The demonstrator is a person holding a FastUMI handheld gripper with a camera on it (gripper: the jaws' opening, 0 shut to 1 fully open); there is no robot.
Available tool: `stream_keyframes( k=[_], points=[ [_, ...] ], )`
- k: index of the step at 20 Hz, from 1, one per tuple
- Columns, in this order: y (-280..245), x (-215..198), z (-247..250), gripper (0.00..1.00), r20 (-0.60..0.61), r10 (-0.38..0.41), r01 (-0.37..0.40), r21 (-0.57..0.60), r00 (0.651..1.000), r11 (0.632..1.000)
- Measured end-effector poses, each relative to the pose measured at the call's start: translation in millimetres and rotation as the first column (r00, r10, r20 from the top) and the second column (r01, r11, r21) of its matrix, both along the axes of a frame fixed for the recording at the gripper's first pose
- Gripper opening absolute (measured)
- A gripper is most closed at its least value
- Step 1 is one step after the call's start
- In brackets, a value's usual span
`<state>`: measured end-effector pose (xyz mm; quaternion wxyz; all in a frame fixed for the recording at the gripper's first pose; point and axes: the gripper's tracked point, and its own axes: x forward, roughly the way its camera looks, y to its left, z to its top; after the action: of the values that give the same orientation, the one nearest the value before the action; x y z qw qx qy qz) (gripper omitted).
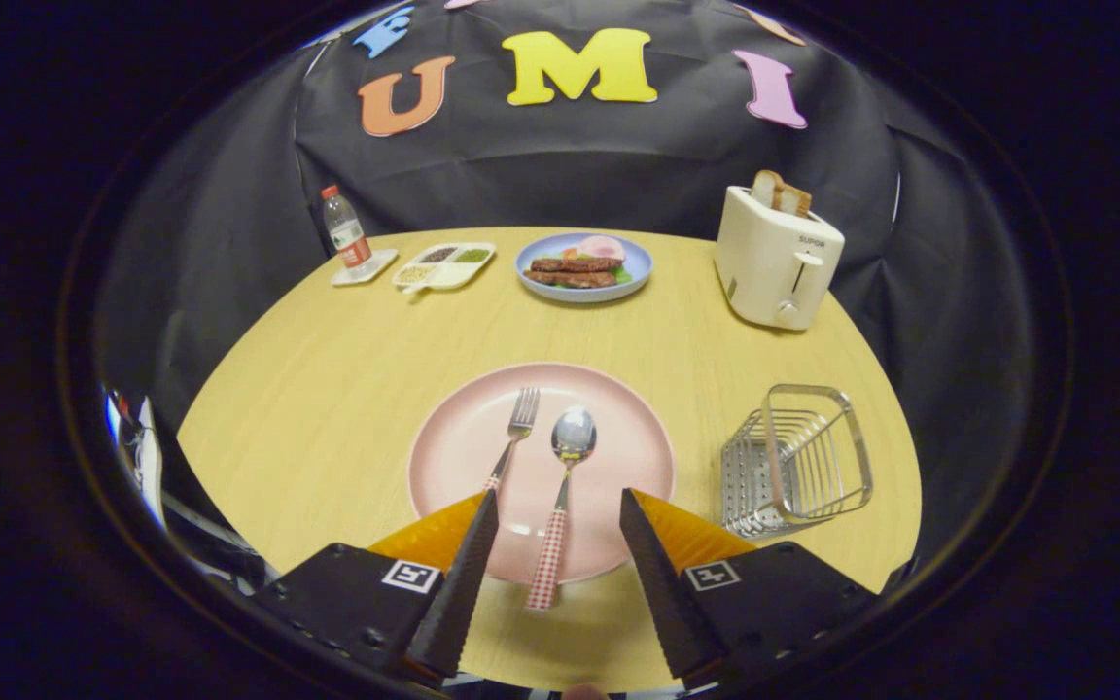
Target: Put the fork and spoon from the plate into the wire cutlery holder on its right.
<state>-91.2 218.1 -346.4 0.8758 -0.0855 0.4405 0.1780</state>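
A pink plate (463,442) lies on the round wooden table just ahead of my fingers. On it lie a fork (518,420) and a spoon (568,457), side by side, heads pointing away from me. Both have red-checked handles. The spoon's handle reaches back between my two fingers, and the fork's handle end is hidden behind my left fingertip (482,520). My gripper (558,504) is open, hovering over the plate's near rim, holding nothing. The wire cutlery holder (798,457) stands to the right of the plate, tilted with its opening facing up and toward me.
Across the table stand a cream toaster (776,258) with bread slices at the right, a blue plate of food (583,264) in the middle, a divided white dish (444,264) and a water bottle (346,233) at the left. Bare tabletop surrounds the pink plate.
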Motion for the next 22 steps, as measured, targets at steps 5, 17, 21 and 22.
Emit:
stream_keyframes(
  k=[5, 17, 21, 22],
  points=[
    [-4.8, 8.0, -25.2, 0.59, -0.018, -0.039, 0.038, -0.064, 0.999, 0.997],
    [-10.1, -0.7, -53.3, 0.11, -0.129, -0.151, 0.138, -0.107, 0.98, 0.985],
    [-10.7, 3.3, -35.7, 0.03, -0.128, -0.152, 0.141, -0.089, 0.98, 0.986],
    [-10.9, 5.4, -27.5, 0.03, -0.128, -0.15, 0.14, -0.084, 0.98, 0.987]
  ],
)
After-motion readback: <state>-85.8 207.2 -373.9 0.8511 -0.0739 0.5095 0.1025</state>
